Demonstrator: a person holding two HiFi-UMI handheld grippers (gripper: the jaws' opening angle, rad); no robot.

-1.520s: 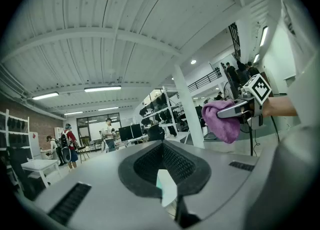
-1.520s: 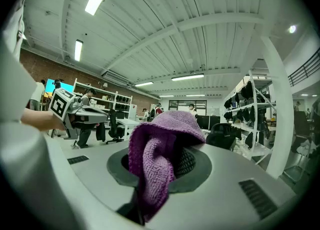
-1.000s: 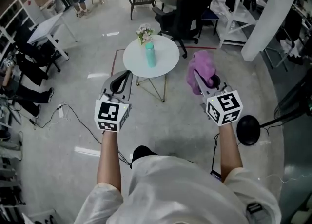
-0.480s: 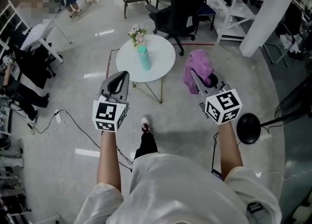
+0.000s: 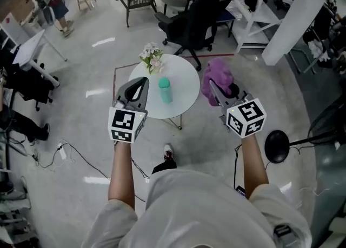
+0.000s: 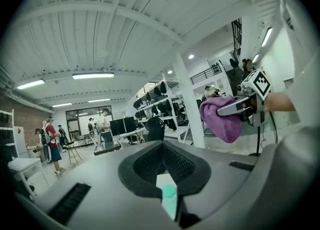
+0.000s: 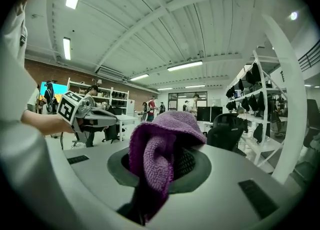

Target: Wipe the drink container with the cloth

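A teal drink container (image 5: 165, 90) stands on a small round white table (image 5: 185, 82), beside a little bunch of flowers (image 5: 151, 58). My left gripper (image 5: 136, 87) hangs above the table's left edge, shut and empty; in the left gripper view the teal container (image 6: 169, 201) shows low between its jaws, farther off. My right gripper (image 5: 216, 90) is held right of the table, shut on a purple cloth (image 5: 217, 78) that bunches over its tips. In the right gripper view that purple cloth (image 7: 162, 159) covers the jaws.
A black office chair (image 5: 197, 17) stands just behind the table. A black round lamp base (image 5: 275, 145) with cables lies on the floor at right. White shelving (image 5: 259, 9) and a white pillar (image 5: 294, 12) stand at back right; people and desks at far left.
The table and container have come nearer and lower in the head view. My left gripper now overlaps the table's left edge. The cloth stays in the right gripper.
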